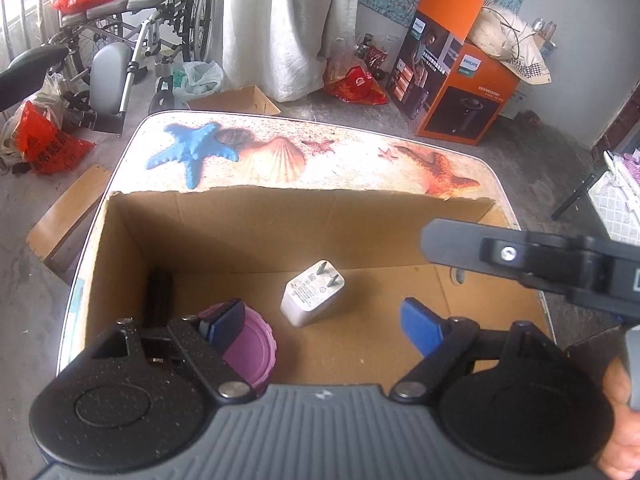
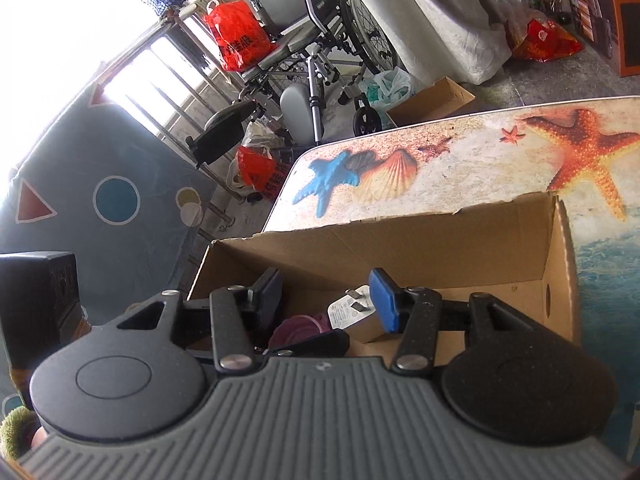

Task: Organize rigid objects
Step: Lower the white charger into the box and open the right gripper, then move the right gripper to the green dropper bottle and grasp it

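Observation:
An open cardboard box (image 1: pixel 280 216) stands on a table printed with starfish (image 1: pixel 360 160). On the box floor lie a white plug charger (image 1: pixel 312 298), a purple round lid (image 1: pixel 252 352) and a dark object (image 1: pixel 160 296) in the left corner. My left gripper (image 1: pixel 324 326) hangs open over the box, nothing between its blue pads. A black finger (image 1: pixel 452 240) of the other gripper crosses the upper right. In the right wrist view my right gripper (image 2: pixel 326 296) is open above the box (image 2: pixel 440 240), with the charger (image 2: pixel 346 310) and lid (image 2: pixel 300 330) below it.
A wheelchair (image 1: pixel 152 28), red bags (image 1: pixel 44 140), a small carton (image 1: pixel 236 100) and an orange appliance box (image 1: pixel 456 80) stand on the floor beyond the table. A black box (image 2: pixel 40 292) sits at the left in the right wrist view. A hand (image 1: pixel 620 420) shows at the right edge.

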`<control>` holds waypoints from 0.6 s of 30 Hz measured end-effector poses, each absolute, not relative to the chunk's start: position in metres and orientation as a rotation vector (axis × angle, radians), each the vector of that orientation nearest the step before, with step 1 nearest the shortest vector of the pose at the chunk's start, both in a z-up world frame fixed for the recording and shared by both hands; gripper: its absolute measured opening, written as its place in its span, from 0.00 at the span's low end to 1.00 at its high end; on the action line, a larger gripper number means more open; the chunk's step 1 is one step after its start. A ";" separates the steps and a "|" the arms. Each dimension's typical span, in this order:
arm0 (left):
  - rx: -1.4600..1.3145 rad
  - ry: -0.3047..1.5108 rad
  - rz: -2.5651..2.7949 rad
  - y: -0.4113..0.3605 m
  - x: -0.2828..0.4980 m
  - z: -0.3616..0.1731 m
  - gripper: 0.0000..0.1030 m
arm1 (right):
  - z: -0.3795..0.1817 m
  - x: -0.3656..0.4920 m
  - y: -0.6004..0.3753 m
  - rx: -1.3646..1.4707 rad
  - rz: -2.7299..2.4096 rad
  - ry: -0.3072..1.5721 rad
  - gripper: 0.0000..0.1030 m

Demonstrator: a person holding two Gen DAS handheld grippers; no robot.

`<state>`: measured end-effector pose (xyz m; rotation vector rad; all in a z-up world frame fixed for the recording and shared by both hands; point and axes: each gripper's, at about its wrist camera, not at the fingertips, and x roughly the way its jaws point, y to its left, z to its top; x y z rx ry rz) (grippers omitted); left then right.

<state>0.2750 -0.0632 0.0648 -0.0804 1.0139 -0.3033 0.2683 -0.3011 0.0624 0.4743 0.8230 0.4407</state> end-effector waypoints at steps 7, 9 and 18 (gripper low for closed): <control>-0.090 0.828 -0.385 -0.034 0.184 0.120 0.92 | 0.133 0.148 -0.345 0.455 0.489 0.634 0.52; -0.086 0.783 -0.408 -0.029 0.156 0.122 0.96 | 0.139 0.113 -0.350 0.452 0.509 0.599 0.53; 0.030 0.670 -0.508 -0.041 0.060 0.073 0.97 | 0.087 0.028 -0.314 0.428 0.509 0.636 0.54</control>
